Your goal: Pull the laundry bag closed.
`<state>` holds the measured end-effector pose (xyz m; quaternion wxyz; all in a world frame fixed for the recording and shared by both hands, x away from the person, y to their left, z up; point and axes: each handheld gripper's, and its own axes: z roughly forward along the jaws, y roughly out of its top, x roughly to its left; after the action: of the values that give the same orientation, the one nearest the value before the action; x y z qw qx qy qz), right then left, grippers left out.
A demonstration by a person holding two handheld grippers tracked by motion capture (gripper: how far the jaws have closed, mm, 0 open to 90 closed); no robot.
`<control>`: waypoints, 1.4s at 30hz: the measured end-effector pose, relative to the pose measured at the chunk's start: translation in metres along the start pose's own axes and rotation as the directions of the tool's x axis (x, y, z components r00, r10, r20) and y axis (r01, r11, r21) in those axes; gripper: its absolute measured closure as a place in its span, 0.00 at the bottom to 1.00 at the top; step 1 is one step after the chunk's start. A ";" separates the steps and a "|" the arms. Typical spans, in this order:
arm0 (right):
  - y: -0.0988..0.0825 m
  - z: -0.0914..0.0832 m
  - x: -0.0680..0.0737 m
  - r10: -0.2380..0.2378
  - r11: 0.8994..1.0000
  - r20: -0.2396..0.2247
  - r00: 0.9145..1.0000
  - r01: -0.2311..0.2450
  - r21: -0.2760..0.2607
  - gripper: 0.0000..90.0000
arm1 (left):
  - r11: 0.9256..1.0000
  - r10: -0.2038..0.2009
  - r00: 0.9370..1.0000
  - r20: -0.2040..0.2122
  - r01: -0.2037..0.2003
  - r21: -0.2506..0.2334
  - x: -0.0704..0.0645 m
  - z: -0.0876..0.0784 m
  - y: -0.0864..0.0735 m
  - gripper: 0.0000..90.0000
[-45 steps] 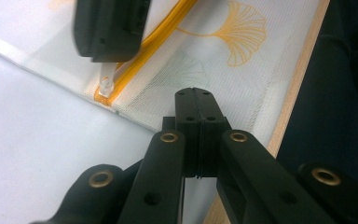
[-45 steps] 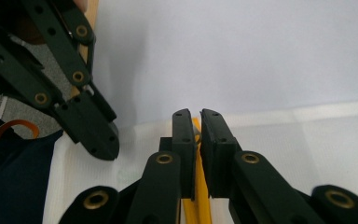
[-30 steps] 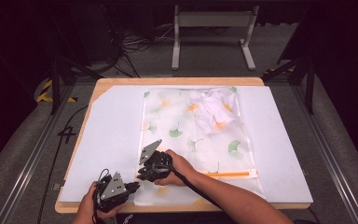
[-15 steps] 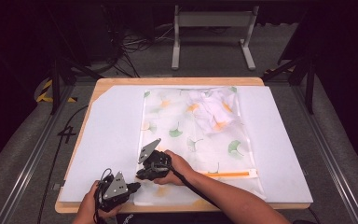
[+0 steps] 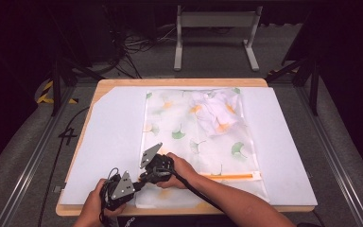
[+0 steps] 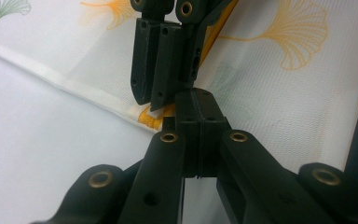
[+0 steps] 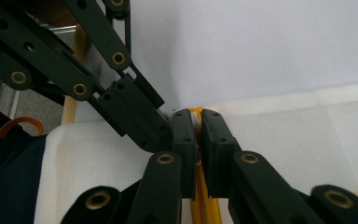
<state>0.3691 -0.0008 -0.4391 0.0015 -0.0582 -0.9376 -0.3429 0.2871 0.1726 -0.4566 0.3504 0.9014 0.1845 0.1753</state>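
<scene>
High view: the patterned bag (image 5: 194, 142) lies flat on the white sheet (image 5: 108, 142) that covers the desk (image 5: 123, 84), with a white garment (image 5: 217, 113) bunched inside at its far end. Both hands sit at the bag's near left corner, just where they were a second ago. The left gripper (image 5: 139, 182) and right gripper (image 5: 150, 176) meet tip to tip there.

What has changed is small. The right gripper's fingers (image 7: 213, 135) have just been closing. In the right gripper view they now pinch the orange zip strip (image 7: 196, 196), which runs up between them. The left fingers (image 6: 186, 112) stand pressed together at the bag's hem, right against the other gripper's tips. Whether any film is caught between them I can't make out from the left gripper view.

To my eye this is the grip being set, not the pull itself. One hand looks set to anchor the corner and the other has the end of the zip strip. The strip (image 5: 231, 176) runs off to the right along the near edge. From here I can't tell whether it is sealed or apart. A steady slide along it looks like the next thing needed, with the corner held down so the bag doesn't drag.
</scene>
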 end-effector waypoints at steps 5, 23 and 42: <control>0.000 0.000 0.005 -0.038 0.999 0.036 0.999 0.038 0.006 0.95 | 0.999 -0.038 0.999 0.032 0.038 -0.024 0.004 -0.001 -0.005 1.00; -0.002 -0.003 0.008 -0.054 0.998 0.036 0.998 0.054 0.011 1.00 | 0.996 -0.078 0.996 0.033 0.079 -0.032 0.006 -0.008 -0.013 1.00; -0.005 -0.008 0.010 -0.067 0.998 0.038 0.997 0.066 0.023 1.00 | 0.994 -0.099 0.995 0.031 0.100 -0.034 0.006 -0.008 -0.014 1.00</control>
<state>0.3589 -0.0081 -0.4358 -0.0273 -0.0334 -0.9425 -0.3313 0.2859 0.1896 -0.4592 0.3771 0.8873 0.2207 0.1474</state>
